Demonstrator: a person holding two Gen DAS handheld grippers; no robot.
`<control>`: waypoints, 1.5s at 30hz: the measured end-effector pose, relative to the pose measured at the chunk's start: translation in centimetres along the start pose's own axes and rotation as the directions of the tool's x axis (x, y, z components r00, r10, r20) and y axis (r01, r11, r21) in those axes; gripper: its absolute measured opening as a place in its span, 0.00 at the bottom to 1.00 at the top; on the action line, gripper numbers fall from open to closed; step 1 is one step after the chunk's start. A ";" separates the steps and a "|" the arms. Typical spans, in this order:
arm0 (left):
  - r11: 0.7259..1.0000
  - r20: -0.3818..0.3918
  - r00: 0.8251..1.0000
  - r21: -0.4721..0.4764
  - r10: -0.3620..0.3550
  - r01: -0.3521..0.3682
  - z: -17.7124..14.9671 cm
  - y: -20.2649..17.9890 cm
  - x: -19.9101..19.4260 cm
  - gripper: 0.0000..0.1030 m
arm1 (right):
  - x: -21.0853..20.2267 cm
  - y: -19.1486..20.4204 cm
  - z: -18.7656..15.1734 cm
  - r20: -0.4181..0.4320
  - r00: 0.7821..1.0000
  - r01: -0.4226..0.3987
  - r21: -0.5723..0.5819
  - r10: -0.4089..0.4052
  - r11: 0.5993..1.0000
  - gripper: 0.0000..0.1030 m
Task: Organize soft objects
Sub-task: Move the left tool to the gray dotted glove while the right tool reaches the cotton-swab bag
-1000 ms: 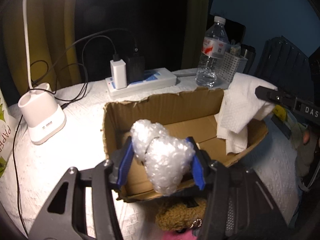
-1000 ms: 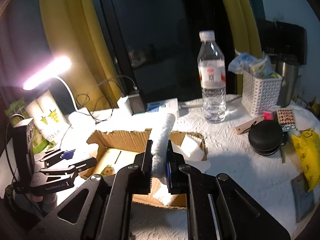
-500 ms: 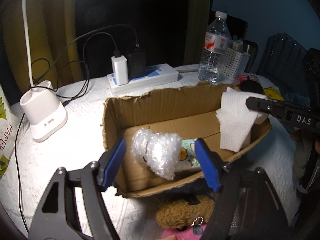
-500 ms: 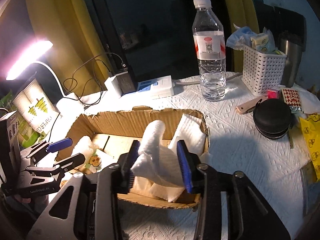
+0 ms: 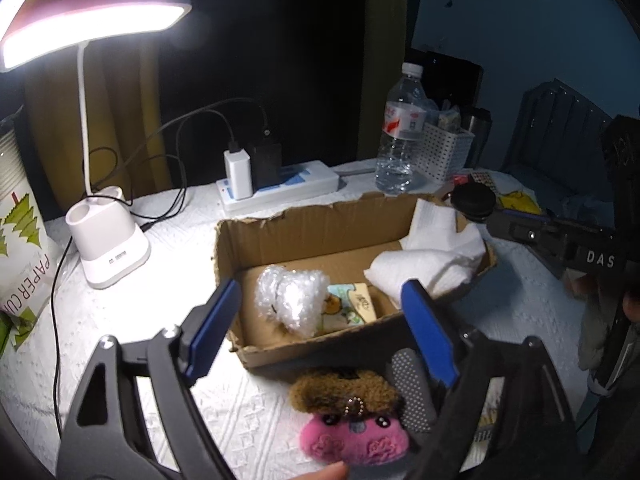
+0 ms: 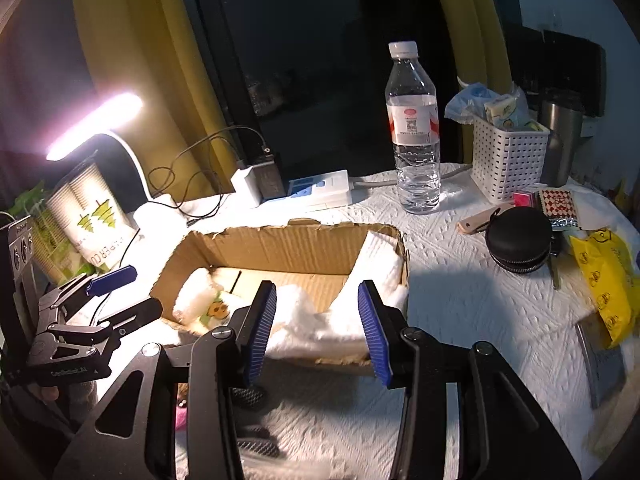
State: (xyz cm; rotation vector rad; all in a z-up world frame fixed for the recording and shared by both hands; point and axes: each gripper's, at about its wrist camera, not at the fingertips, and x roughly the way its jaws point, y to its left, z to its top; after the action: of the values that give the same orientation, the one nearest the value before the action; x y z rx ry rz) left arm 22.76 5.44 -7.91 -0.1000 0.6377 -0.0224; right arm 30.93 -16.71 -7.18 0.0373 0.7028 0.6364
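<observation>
An open cardboard box (image 5: 308,224) (image 6: 280,246) sits on the white table. A wad of bubble wrap (image 5: 294,300) (image 6: 196,298) lies in its left part. A white paper towel (image 5: 432,258) (image 6: 320,322) lies crumpled in its right part. My left gripper (image 5: 320,328) is open and empty, above the box's near wall. My right gripper (image 6: 316,328) is open and empty, above the towel at the box's near edge. A brown and pink plush toy (image 5: 352,420) lies on the table in front of the box, under my left gripper.
A lit desk lamp (image 5: 104,232) stands left of the box. A power strip with chargers (image 5: 276,188), a water bottle (image 6: 414,136) and a white basket (image 6: 508,160) stand behind it. A black round case (image 6: 518,242) and a yellow bag (image 6: 604,280) lie to the right.
Both grippers opened and let go. The bubble wrap dropped into the left of the box, the paper towel into the right. Both grippers have pulled back from the box.
</observation>
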 end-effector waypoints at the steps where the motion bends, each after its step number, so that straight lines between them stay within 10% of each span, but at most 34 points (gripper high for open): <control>1: 1.000 0.005 1.000 0.003 -0.001 0.001 -0.1 -0.2 -0.4 0.82 | -0.4 0.1 -0.2 0.003 1.000 -0.001 -0.002 0.001 1.000 0.44; 45: 0.997 -0.024 0.999 0.064 -0.041 0.043 -9.4 -4.9 -7.3 0.82 | -7.3 3.3 -12.1 -0.020 1.000 -0.016 0.007 0.016 1.000 0.44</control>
State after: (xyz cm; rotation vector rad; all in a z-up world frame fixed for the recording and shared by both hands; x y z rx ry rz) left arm 11.39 0.15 -10.58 -0.0507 0.6574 -0.0847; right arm 17.47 -20.21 -11.40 0.0431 0.7251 0.6503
